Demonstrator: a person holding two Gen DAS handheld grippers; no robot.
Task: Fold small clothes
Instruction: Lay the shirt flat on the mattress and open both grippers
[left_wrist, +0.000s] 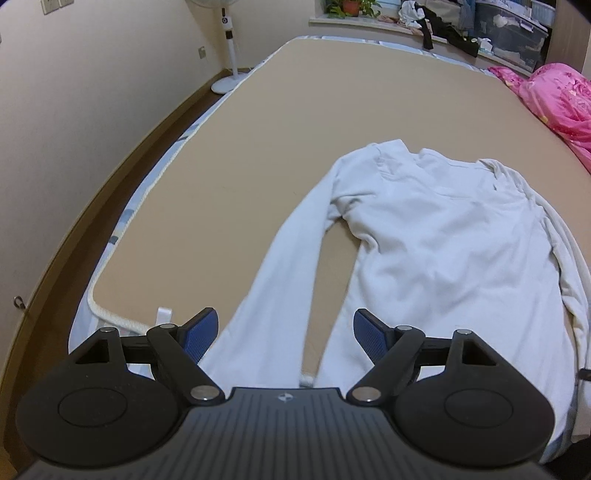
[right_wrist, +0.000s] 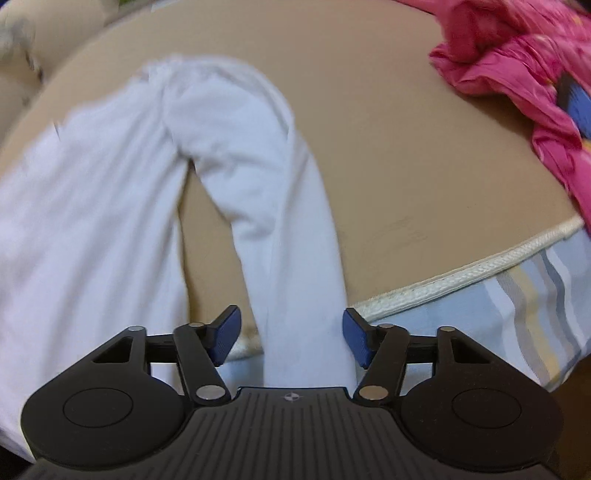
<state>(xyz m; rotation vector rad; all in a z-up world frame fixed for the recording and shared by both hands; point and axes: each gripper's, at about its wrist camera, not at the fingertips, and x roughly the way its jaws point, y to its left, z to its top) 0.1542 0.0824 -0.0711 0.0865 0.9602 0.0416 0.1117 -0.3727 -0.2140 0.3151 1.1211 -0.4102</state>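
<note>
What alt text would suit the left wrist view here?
A white long-sleeved top lies flat on a tan bed mat, one sleeve running down between the open left gripper. A pink quilt sits at the far right; a white standing fan stands by the wall.

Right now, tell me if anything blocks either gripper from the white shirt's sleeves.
Nothing visible does. The left gripper hangs open over one sleeve, the right gripper open around the other sleeve, pads clear of it. The pink quilt lies well aside.
</note>
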